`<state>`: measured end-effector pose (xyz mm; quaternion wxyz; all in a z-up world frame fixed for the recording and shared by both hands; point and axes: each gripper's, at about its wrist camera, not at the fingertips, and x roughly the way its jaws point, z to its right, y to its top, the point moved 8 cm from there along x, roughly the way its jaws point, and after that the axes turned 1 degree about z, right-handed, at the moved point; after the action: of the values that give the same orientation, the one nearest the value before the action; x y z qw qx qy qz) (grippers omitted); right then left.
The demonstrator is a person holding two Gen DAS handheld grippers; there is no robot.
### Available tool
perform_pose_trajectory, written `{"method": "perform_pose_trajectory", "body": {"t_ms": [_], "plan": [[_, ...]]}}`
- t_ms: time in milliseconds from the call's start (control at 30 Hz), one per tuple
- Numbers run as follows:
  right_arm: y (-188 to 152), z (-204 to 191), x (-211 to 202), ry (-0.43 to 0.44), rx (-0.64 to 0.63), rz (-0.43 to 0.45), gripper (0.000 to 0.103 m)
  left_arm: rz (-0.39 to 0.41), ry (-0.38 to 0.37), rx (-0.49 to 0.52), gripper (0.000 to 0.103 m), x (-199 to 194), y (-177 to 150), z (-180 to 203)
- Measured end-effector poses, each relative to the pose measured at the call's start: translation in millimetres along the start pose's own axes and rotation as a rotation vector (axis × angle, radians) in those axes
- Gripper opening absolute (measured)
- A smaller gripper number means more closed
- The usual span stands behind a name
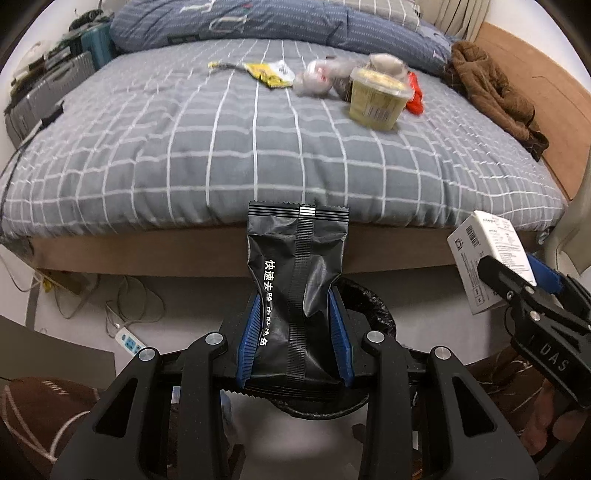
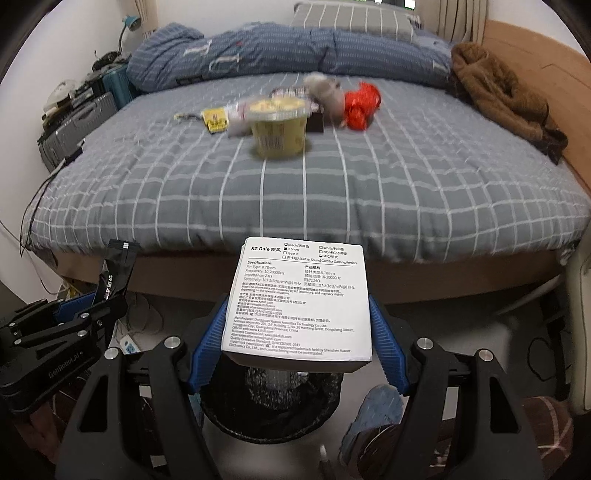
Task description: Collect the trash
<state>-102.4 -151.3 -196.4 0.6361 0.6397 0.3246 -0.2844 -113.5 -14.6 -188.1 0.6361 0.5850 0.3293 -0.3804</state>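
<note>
My left gripper (image 1: pixel 293 314) is shut on a black snack wrapper (image 1: pixel 297 280) and holds it upright above a black-lined trash bin (image 1: pixel 373 299) on the floor. My right gripper (image 2: pixel 297 328) is shut on a white earphone box (image 2: pixel 299 299) over the same trash bin (image 2: pixel 273 398). Each gripper shows in the other's view: the right gripper (image 1: pixel 517 280) with the white box (image 1: pixel 484 254), the left gripper (image 2: pixel 92 306) with the wrapper (image 2: pixel 114 269). More trash lies on the bed: a yellow cup (image 1: pixel 376 98), a yellow wrapper (image 1: pixel 269 74), a red wrapper (image 2: pixel 360 103) and crumpled plastic (image 1: pixel 317 77).
The bed with a grey checked sheet (image 1: pixel 221 147) fills the middle; a blue quilt (image 1: pixel 258 22) lies at its far end and brown clothing (image 1: pixel 491 88) along its right side. Suitcases (image 1: pixel 48 85) stand at the left. Cables and a power strip (image 1: pixel 127 341) lie on the floor.
</note>
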Motion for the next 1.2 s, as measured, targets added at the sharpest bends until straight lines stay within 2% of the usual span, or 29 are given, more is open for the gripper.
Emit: {"method": "perform_pose_trajectory", "body": {"t_ms": [600,1100,1200], "plan": [[-49,0,92,0.000,-0.020,-0.194,0.069,-0.137,-0.001,-0.008,0.035,89,-26,-11],[-78,-28,130,0.035,-0.067,-0.294,0.070,-0.194,0.036,-0.044,0.035,114,-52,-43],[-72,-25,128,0.021,-0.052,-0.269,0.083,-0.198,0.034,-0.037,0.035,115,-53,-41]]}}
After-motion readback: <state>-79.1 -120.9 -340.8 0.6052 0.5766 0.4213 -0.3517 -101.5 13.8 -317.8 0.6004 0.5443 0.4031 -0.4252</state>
